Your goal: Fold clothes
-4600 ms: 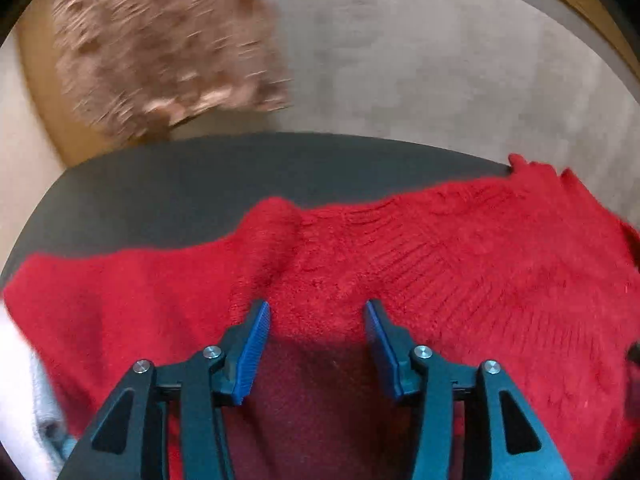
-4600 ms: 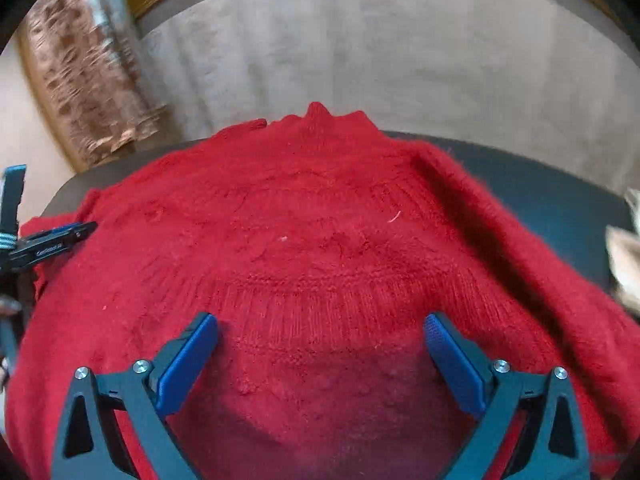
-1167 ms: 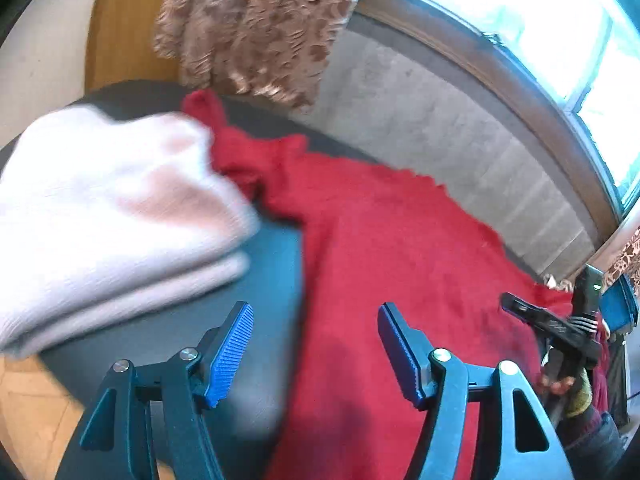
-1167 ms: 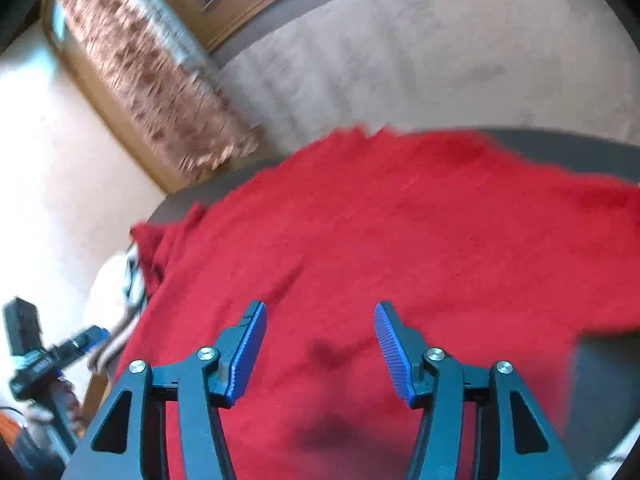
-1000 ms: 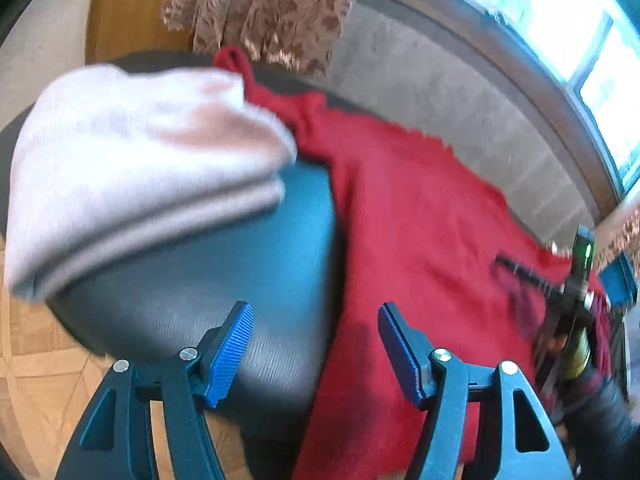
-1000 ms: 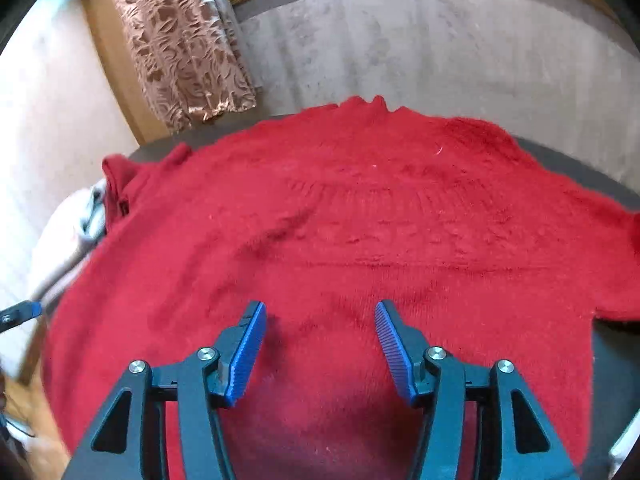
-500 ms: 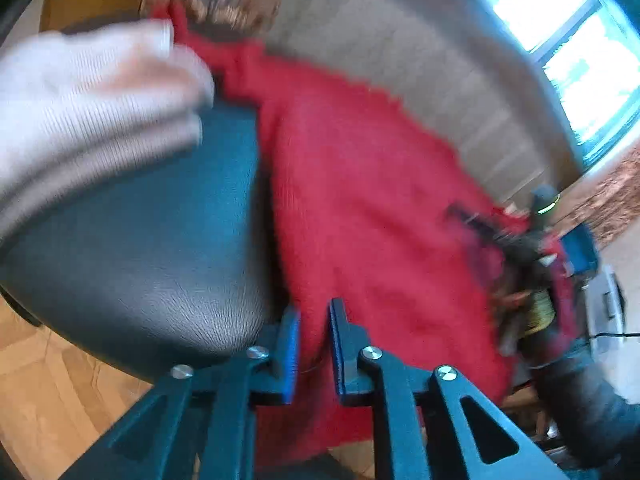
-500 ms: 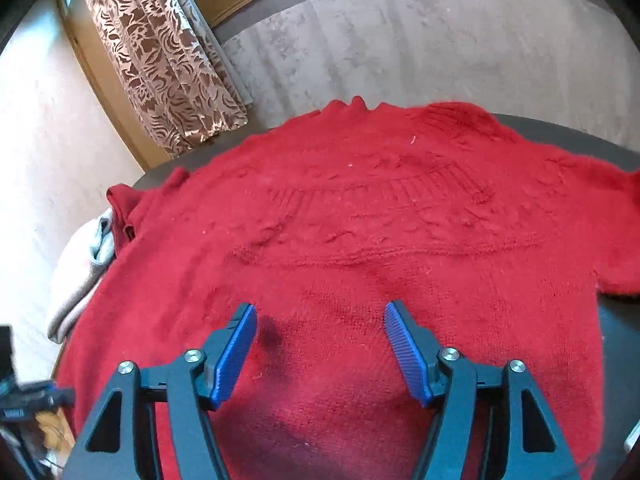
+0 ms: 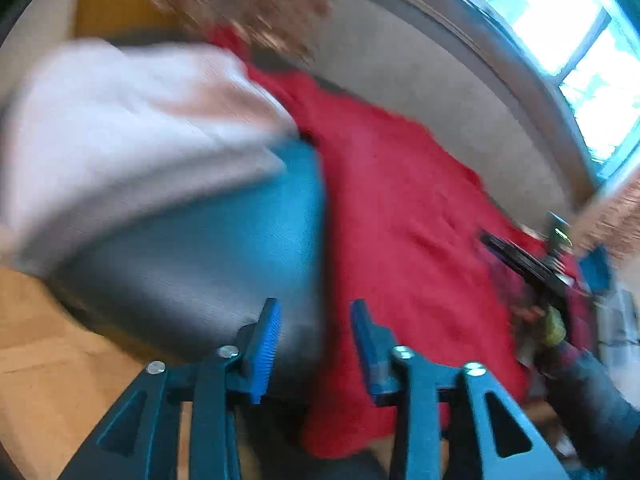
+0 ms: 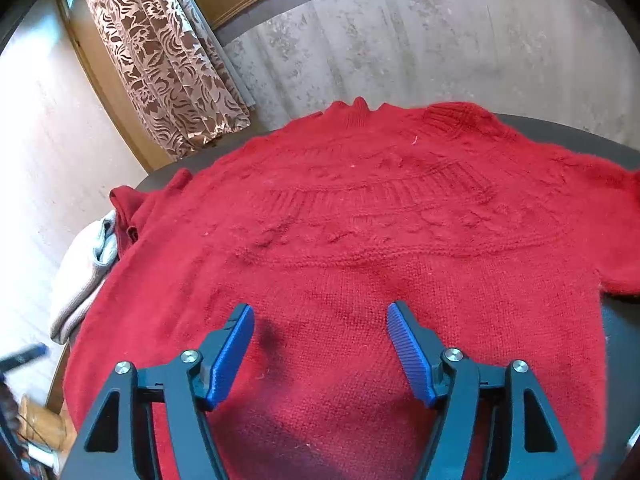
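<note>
Red sweater unlabelled, flat; left tool opening, right tool opening, both empty.

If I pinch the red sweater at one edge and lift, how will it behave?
The red sweater is a soft, fuzzy knit lying limp over the dark table, so it will likely sag and drape. It looks thick, so probably weighty. The fuzzy surface should grip well between the pads.

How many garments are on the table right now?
2. A red sweater lies spread flat across the dark table; a folded whitish garment sits at the table's edge beside the sweater's sleeve. More could lie outside the views.
</note>
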Tool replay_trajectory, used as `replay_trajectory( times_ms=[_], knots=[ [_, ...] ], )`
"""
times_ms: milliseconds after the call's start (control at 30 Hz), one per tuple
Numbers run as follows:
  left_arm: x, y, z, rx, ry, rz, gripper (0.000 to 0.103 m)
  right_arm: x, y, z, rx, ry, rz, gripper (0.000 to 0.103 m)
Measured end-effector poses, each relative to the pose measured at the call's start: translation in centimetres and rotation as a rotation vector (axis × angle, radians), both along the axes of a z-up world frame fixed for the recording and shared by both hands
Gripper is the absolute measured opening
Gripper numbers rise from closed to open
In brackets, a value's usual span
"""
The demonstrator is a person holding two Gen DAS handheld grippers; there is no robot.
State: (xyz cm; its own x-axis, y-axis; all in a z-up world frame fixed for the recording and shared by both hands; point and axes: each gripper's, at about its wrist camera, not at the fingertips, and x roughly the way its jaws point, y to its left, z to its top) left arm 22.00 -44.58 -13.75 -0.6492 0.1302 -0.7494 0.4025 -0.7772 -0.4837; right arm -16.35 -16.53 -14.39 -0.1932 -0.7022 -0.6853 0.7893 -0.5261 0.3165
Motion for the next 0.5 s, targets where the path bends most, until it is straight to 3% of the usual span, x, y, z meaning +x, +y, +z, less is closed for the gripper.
replay_trajectory(
  times_ms=[67,133,233,300,400,500],
  knots=[
    [-1.3,1.4,-1.4,-0.015,-0.03,-0.041,0.057,0.1,-0.1,0.0,0.005,0.005,0.003,0.072],
    [-1.9,2.1,-1.4,-0.021,-0.008,-0.064,0.061,0.2,-0.2,0.0,0.005,0.005,0.008,0.074],
    [-2.9,3.5,-1.5,0.0,0.004,-0.101,0.058,0.1,-0.3,0.0,0.0,0.002,0.016,0.077],
    [-3.0,4.0,-1.0,-0.086,-0.049,-0.08,0.02,0.2,-0.3,0.0,-0.002,0.0,0.021,0.078],
    [-3.0,3.9,0.3,-0.16,-0.104,0.005,0.008,0.3,-0.3,0.0,-0.002,0.001,0.025,0.079],
    [-2.4,7.2,5.8,-0.428,-0.084,-0.005,0.007,0.2,-0.2,0.0,-0.008,-0.004,0.026,0.08]
  ],
)
